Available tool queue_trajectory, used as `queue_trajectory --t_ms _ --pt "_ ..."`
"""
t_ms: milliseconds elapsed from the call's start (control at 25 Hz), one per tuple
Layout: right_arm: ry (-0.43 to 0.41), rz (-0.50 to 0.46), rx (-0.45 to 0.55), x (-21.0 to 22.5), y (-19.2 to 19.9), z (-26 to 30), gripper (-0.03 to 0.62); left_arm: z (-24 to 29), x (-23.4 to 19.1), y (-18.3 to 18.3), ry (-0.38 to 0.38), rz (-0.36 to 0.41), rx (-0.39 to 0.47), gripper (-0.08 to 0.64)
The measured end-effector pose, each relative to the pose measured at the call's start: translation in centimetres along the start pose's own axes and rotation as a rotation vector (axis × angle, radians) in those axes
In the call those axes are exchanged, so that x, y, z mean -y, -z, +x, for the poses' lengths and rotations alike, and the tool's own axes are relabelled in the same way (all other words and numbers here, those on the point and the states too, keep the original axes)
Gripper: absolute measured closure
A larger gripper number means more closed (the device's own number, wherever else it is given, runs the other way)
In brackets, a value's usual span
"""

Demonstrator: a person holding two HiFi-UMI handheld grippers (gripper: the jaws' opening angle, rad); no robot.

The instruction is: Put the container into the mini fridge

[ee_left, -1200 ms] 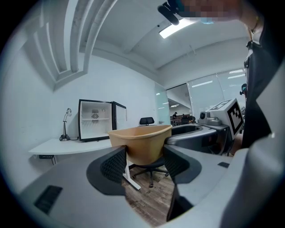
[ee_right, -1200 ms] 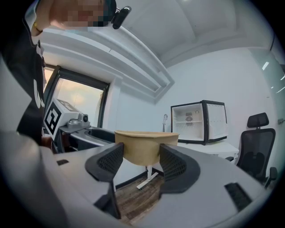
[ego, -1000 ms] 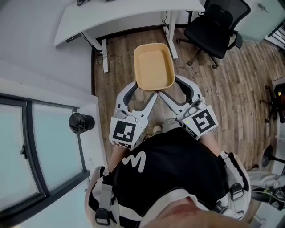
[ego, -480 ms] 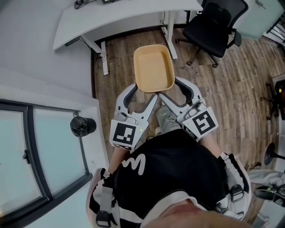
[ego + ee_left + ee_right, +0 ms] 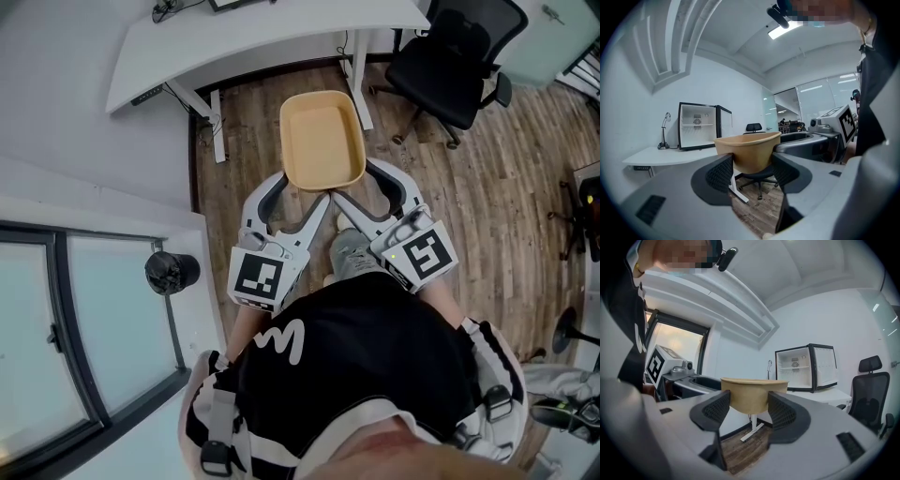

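A tan, empty, rounded-rectangle container [image 5: 322, 141] hangs over the wooden floor in the head view, held at its near rim from both sides. My left gripper [image 5: 305, 194] is shut on its near-left corner, my right gripper [image 5: 345, 194] on its near-right corner. In the left gripper view the container [image 5: 747, 150] sits between the black ribbed pads [image 5: 720, 172]. The mini fridge [image 5: 698, 125] stands on a white desk beyond it, door open, white inside. The right gripper view shows the container [image 5: 753, 394] between the pads, and the open fridge [image 5: 806, 368] behind it.
A white desk [image 5: 262, 37] crosses the top of the head view, its legs reaching the floor. A black office chair [image 5: 455, 61] stands to its right. A black round object [image 5: 171, 272] sits on the ledge by the window at left.
The person has stepped forward a little: the desk sits slightly nearer and a shoe shows below the grippers. Both grippers still hold the container the same way.
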State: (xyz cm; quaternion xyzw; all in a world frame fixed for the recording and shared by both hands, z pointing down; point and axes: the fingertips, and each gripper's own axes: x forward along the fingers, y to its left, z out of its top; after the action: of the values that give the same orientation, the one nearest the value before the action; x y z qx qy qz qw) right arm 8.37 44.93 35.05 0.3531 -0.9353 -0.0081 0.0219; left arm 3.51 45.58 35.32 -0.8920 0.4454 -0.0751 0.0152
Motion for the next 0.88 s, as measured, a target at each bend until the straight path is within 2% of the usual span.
queue_trajectory --t_ms 880 --pt "-0.053 0.014 0.008 8.5 -0.3 9.9 0.327 9.0 -9.2 -0.9 -0.037 -0.003 -0.002 0.3"
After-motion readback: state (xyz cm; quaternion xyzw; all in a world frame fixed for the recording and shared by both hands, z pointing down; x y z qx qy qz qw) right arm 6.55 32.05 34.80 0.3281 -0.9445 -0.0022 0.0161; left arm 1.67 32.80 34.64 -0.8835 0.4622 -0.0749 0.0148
